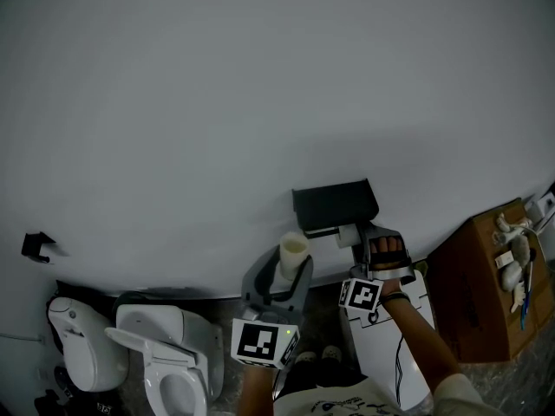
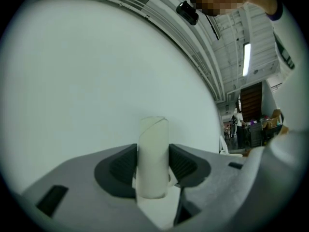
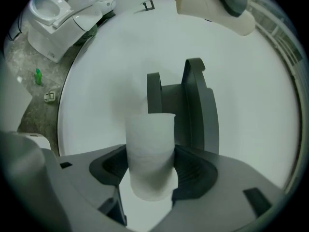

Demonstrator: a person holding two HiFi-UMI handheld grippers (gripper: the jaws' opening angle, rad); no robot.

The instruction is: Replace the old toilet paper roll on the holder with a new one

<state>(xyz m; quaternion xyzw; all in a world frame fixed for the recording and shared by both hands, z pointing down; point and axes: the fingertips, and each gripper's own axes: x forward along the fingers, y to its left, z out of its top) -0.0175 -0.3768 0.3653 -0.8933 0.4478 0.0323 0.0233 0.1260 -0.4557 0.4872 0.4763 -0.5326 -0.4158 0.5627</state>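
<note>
Done: old tube (image 2: 153, 149) off, clamped in left gripper (image 1: 289, 274) | right gripper (image 3: 150, 164) grips new roll (image 3: 149, 139), holder (image 3: 195, 115) just ahead | to do: mounting it.

A grey, speckled stone floor (image 1: 324, 317) runs along the bottom edge of the head view, below the pale wall. At the lower left, two white ceramic toilets stand on it side by side: one with its lid raised (image 1: 169, 358), and a rounder one (image 1: 80, 341) left of it. At the right edge sits a brown cardboard box (image 1: 477, 293). A pair of shoes (image 1: 317, 354) stands at the bottom centre. In the right gripper view a small green bottle (image 3: 37, 75) lies on the floor at the left, well apart from the toilets.
</note>
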